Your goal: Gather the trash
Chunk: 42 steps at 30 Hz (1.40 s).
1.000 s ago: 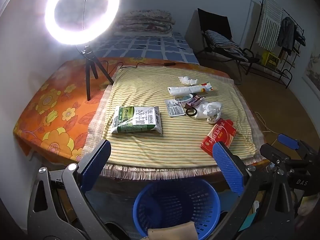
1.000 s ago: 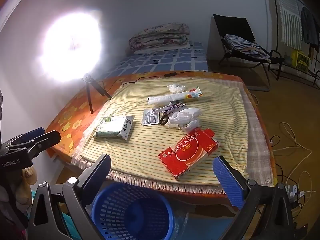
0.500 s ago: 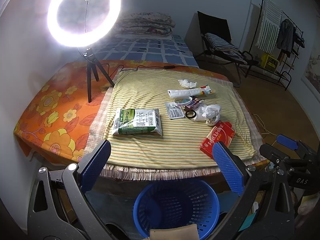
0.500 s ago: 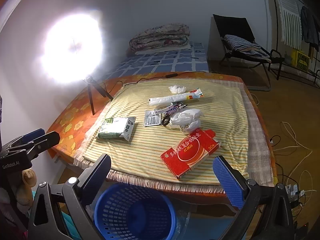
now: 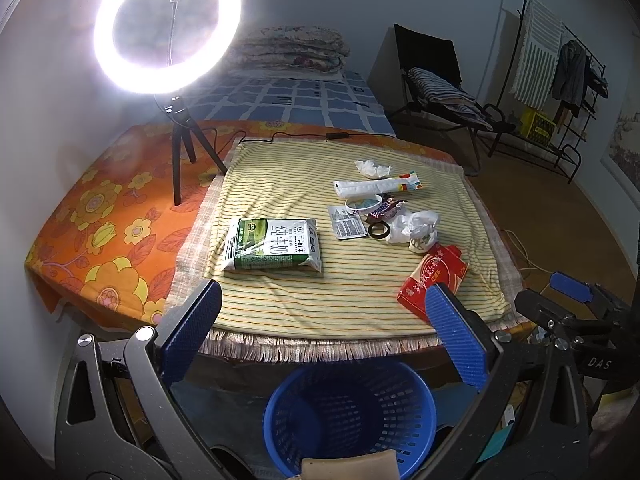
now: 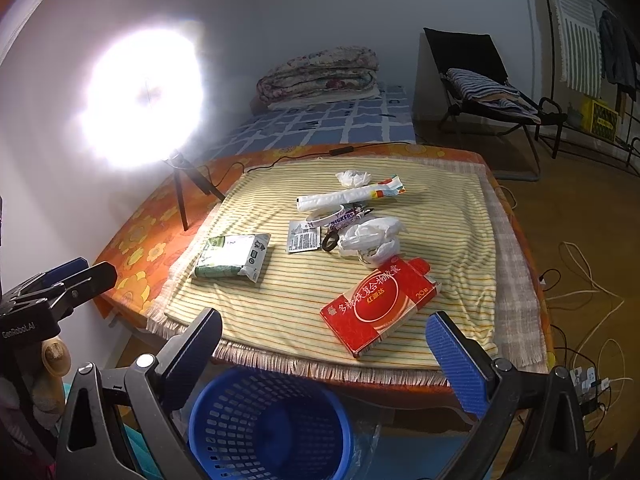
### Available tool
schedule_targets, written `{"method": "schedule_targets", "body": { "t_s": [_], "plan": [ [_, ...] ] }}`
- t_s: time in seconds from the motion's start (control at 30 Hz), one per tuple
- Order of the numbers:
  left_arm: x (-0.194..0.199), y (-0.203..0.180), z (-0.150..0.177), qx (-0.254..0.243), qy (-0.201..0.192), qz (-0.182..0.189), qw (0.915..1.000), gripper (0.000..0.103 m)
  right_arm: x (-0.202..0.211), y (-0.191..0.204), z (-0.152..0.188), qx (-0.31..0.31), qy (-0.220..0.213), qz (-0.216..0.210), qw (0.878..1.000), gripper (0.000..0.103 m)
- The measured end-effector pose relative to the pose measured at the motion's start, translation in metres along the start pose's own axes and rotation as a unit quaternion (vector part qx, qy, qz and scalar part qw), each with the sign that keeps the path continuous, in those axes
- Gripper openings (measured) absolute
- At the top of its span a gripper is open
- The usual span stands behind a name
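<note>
Trash lies on a yellow striped cloth (image 5: 280, 184) on the table: a green-white milk bag (image 5: 274, 245) (image 6: 232, 258), a red carton (image 5: 432, 280) (image 6: 380, 304), a crumpled white plastic bag (image 5: 414, 226) (image 6: 370, 236), a white tube wrapper (image 5: 376, 185) (image 6: 348, 197), a tissue (image 5: 372, 168), a small sachet (image 5: 347, 222) (image 6: 303, 236) and a black ring (image 5: 378, 230). A blue basket (image 5: 348, 412) (image 6: 268, 428) stands on the floor below the table's near edge. My left gripper (image 5: 324, 332) and right gripper (image 6: 324, 356) are open and empty, above the basket, short of the table.
A lit ring light on a tripod (image 5: 180, 152) stands at the table's left, its cable (image 5: 304, 136) along the far edge. A bed (image 5: 292, 96), a folding chair (image 5: 440, 88) and a clothes rack (image 5: 560, 80) lie beyond. Cables (image 6: 588, 280) lie on the floor at right.
Both grippers have risen slightly and drawn back a little; the table and basket sit lower in view. Nothing on the table moved. Both stay open.
</note>
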State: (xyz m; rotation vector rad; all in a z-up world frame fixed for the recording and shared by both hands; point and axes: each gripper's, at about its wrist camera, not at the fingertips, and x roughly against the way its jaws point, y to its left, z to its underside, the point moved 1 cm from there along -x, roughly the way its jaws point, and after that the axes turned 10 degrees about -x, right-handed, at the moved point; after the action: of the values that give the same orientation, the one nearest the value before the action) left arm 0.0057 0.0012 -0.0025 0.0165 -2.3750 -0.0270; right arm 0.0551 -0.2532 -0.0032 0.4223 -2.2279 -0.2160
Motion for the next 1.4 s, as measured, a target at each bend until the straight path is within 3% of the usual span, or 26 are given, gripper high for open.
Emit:
{"method": "schedule_targets", "body": {
  "t_s": [1.4],
  "plan": [
    [0.001, 0.003, 0.002, 0.003, 0.001, 0.003, 1.0000, 0.103, -0.011, 0.004, 0.004, 0.000, 0.018, -0.003, 1.000, 0.103]
  ]
}}
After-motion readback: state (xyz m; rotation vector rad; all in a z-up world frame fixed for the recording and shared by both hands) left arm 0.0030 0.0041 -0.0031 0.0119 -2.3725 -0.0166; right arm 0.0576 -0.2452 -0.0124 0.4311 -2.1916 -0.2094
